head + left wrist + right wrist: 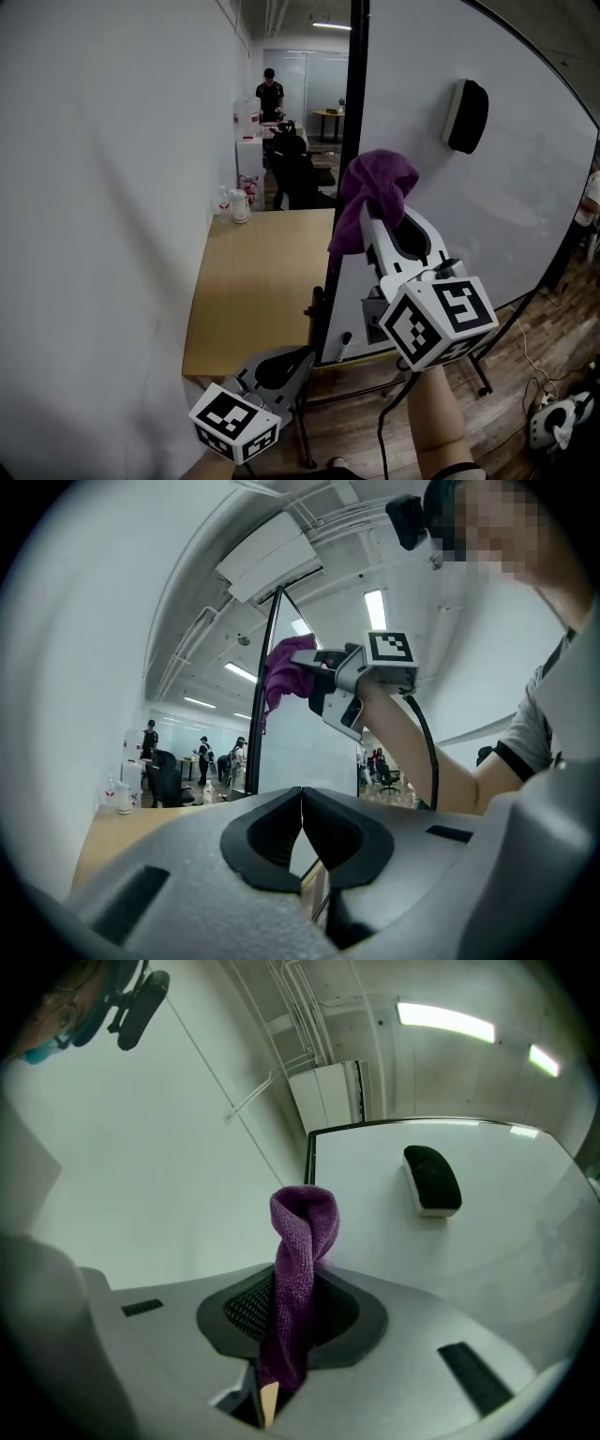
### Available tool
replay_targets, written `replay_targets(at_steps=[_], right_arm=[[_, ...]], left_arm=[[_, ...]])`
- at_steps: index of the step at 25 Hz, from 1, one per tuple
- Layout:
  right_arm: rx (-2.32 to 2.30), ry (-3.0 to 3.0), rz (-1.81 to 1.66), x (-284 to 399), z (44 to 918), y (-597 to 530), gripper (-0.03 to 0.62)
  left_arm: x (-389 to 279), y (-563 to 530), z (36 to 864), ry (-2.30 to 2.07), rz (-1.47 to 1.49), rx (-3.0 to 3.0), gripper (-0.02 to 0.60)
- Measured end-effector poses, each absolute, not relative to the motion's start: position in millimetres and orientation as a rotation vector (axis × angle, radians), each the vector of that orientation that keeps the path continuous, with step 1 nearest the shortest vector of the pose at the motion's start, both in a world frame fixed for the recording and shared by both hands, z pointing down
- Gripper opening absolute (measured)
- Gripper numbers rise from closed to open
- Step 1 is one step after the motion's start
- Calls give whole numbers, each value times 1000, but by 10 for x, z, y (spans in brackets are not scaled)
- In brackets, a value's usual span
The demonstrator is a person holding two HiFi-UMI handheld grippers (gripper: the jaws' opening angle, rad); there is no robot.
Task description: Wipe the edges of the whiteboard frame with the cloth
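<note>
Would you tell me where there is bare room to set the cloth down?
The wooden table, between the wall and the whiteboard frame, is mostly bare. Its far end is crowded with a white jug and a bottle. The right gripper holds the cloth.

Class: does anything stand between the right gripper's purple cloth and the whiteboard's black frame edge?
Nothing visible does: the purple cloth sits right beside the black frame edge; the black eraser hangs farther right.

clear: gap between wall (pixel 112 187) and whiteboard frame (pixel 355 75) | obstacle: table (pixel 253 281) below
</note>
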State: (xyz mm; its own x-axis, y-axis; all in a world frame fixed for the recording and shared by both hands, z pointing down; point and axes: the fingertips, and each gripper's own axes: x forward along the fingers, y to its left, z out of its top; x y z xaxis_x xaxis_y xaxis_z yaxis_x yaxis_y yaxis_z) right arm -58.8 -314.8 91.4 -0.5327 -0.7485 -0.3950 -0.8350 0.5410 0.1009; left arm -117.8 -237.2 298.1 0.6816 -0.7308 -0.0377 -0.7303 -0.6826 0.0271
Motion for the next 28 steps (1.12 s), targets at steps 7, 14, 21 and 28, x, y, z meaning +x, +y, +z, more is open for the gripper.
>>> replay_targets(at_steps=[7,14,21,28], right_arm=[[-1367,2411,483,-627,439,-3183,72],[-1388,2378,502,-652,-46,-3372,72],[-1414,2342,567,-684,-235,-3435,72],[-1450,2316,643,-748,-507,-3451,71]], left_arm=[[-1220,-2440,2908,-1154,-111,2913,18],[-1331,-2605,2758,-1118,-135,2934,18],[-1460,-2677,2889,-1115,-158,2945,18],[-1478,-2722,2859,-1080,-159,2954,18]])
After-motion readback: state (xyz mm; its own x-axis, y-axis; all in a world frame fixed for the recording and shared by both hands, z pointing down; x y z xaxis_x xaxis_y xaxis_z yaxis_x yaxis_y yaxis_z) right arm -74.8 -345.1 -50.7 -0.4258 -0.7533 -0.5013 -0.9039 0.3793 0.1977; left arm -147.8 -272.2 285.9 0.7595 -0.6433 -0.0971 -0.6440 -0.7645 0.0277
